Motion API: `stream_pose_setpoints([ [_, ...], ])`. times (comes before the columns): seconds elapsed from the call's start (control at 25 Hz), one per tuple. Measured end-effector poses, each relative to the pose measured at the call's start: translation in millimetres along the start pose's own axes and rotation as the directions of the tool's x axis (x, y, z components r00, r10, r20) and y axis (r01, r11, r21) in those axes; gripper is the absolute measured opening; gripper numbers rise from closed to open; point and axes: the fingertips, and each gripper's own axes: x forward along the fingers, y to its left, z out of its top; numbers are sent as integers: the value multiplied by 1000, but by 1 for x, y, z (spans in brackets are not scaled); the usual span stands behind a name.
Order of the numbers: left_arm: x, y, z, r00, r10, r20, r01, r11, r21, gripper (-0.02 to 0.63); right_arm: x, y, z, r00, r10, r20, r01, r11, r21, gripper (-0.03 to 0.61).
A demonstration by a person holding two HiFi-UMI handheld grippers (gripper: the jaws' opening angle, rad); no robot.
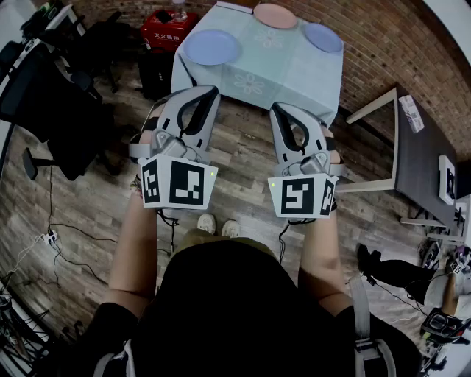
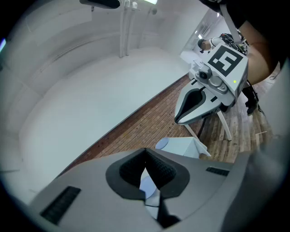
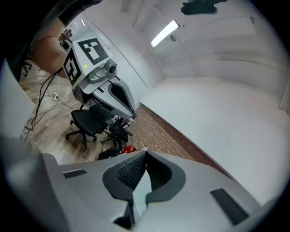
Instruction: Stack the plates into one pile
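Three plates lie apart on a table with a pale teal cloth at the far side of the head view: a blue plate at its left, a pink plate at the back, and a second blue plate at its right. Both grippers hover over the wooden floor short of the table. My left gripper is shut with nothing in it, its tips meeting. My right gripper is also shut and empty, tips together. Past the left jaws, the table and one blue plate show.
A red box sits on the floor left of the table. Black office chairs stand at the left, and a dark desk at the right. Cables trail over the floor at the lower left.
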Motion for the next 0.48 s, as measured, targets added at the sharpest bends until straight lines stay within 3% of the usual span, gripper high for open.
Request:
stream_pose_setpoints([
  [0.48, -14, 4, -10, 1000, -17, 8, 17, 1000, 15, 23, 2, 12, 9, 1000, -12, -18, 12, 1000, -3, 35],
])
